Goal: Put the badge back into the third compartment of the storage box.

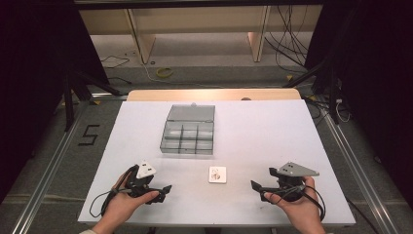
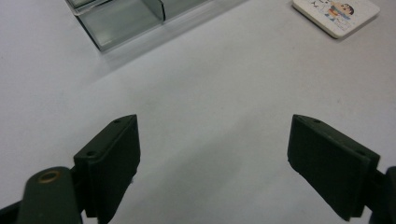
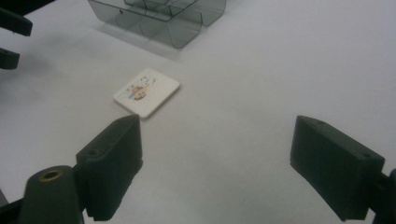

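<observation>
card lies between the two tongs, a shade nearer the right

nearest me, the two hands rest on the front of the white desk (image 1: 253,122), each with its tongs. the left tongs (image 1: 164,189) are spread with nothing between the jaws, and they point inward across the desk. the right tongs (image 1: 258,186) are spread as well, also empty, pointing inward from the other side.

between them, a little farther back, lies the card (image 1: 217,174), a small white tile with a cartoon print, flat on the desk and touching nothing else. it sits well apart from both tongs, though i'd judge the right pair slightly nearer. from the right gripper view the card (image 3: 146,92) is ahead and to the left of the jaws, turned cornerwise to them. it is close to square, so there is no real long axis; the edges matter more. lying so flat, it looks awkward to pinch from above.

farther back, past the card, stands the open box (image 1: 188,130), clear grey plastic with small compartments, lid tipped up behind. the compartments look empty.
</observation>
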`<state>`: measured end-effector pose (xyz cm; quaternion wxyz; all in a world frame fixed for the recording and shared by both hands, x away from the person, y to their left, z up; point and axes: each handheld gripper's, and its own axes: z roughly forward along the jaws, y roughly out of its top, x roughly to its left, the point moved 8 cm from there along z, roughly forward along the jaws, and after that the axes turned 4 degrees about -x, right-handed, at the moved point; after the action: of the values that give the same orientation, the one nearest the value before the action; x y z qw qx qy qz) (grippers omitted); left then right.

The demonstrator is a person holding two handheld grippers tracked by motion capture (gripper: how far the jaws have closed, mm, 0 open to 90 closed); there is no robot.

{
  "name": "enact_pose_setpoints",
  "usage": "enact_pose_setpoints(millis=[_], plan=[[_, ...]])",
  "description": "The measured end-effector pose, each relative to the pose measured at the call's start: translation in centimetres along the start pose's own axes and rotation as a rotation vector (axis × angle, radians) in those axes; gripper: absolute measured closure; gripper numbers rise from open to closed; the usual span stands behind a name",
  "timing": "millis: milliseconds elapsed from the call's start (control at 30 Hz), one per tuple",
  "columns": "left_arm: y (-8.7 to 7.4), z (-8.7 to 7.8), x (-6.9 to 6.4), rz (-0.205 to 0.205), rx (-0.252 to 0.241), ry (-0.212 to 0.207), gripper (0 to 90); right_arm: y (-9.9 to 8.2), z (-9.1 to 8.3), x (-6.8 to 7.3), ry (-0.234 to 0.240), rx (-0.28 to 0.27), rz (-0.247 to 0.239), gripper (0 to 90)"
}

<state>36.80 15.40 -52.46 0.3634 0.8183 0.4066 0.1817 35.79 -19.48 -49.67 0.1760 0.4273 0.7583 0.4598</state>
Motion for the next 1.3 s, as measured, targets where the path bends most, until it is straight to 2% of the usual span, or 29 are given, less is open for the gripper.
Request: enact_pose_setpoints(millis=[100, 333, 467, 500, 600, 667, 800, 967, 1033, 1167, 1300], plan=[[0.0, 0.0, -0.1, -0.002, 0.001, 0.002, 16.6, -0.2, 0.5, 0.4, 0.002, 0.021, -0.010, 16.5], [0.0, 0.1, -0.1, 0.008, 0.005, 0.000, 16.6, 0.1, 1.1, 1.0, -0.019, 0.019, -0.021, 16.0], [0.1, 0.1, -0.3, 0.010, 0.001, -0.004, 16.7, 0.0, 2.3, 1.9, -0.027, 0.043, -0.032, 16.1], [0.1, 0.1, -0.4, 0.008, 0.001, -0.005, 16.7, 0.1, 3.1, 2.5, -0.029, 0.048, -0.056, 15.8], [0.1, 0.1, -0.4, 0.009, 0.001, -0.007, 16.6, 0.2, 3.8, 3.1, -0.032, 0.053, -0.070, 15.9], [0.1, 0.1, -0.4, 0.007, -0.001, -0.008, 16.6, 0.4, 4.8, 3.8, -0.032, 0.056, -0.067, 15.9], [0.1, 0.1, -0.4, 0.009, 0.001, -0.008, 16.7, 0.6, 5.8, 4.5, -0.033, 0.054, -0.063, 15.9], [0.1, 0.1, -0.5, 0.009, 0.003, -0.009, 16.7, 0.8, 7.2, 5.3, -0.081, 0.053, -0.040, 16.0], [0.1, 0.1, -0.4, 0.014, 0.005, -0.009, 16.7, 0.5, 8.3, 6.0, -0.100, 0.072, -0.040, 16.1], [0.1, 0.1, -0.5, 0.011, 0.000, -0.008, 16.7, 0.3, 9.6, 7.0, -0.092, 0.093, -0.030, 17.0], [0.1, 0.1, -0.5, 0.010, -0.002, -0.011, 16.6, 0.3, 10.9, 7.9, -0.105, 0.101, -0.030, 16.7]])
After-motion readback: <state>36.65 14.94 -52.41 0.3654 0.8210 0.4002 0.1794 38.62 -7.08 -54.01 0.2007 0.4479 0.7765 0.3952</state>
